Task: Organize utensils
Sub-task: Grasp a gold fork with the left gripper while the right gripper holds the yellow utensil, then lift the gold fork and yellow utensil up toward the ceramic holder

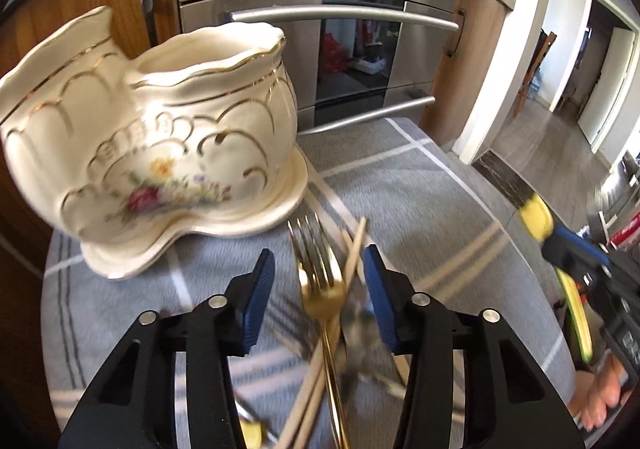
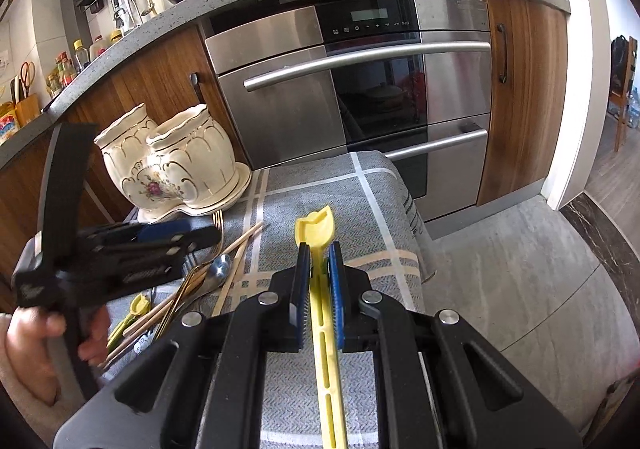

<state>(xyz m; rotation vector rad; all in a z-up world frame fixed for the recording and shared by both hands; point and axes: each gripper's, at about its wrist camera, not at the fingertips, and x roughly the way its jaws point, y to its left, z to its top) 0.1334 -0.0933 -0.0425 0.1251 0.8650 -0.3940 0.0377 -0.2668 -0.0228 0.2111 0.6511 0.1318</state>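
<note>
- Right wrist view shows my right gripper (image 2: 318,281) clamped on a yellow utensil (image 2: 316,227); its shaped head sticks out past the fingertips and its slotted handle runs back between the jaws toward the camera.
- From the left wrist view I see that same utensil (image 1: 536,217) and right gripper (image 1: 550,235) at the far right edge, lifted off the cloth, well apart from the other pieces.
- My left gripper (image 1: 318,269) has its jaws spread wide over the pile, closed on nothing; the blue pads (image 1: 260,289) stand either side of the fork without touching it, as far as the blur lets me tell.
- I see a gold fork (image 1: 316,261) lying on the cloth (image 1: 420,189), tines pointing far, toward the holder.
- Chopsticks (image 1: 354,249) cross beside and under the fork, slanting far-right.
- A steel spoon (image 2: 218,269) lies in the same pile, bowl just right of the fork's neck; in the left view it is a grey blur under the right finger.
- Another yellow piece (image 2: 138,307) lies at the near left end of the pile, close to my left hand (image 2: 36,333).
- A cream holder (image 1: 152,137) with gold trim and a flower print stands upright on its saucer (image 1: 280,205) at the far left of the cloth, just beyond the fork's tines; I can see nothing inside its two cups from either view.
- Behind the table stands a steel oven (image 2: 360,89) between wooden cabinets (image 2: 520,89).
</note>
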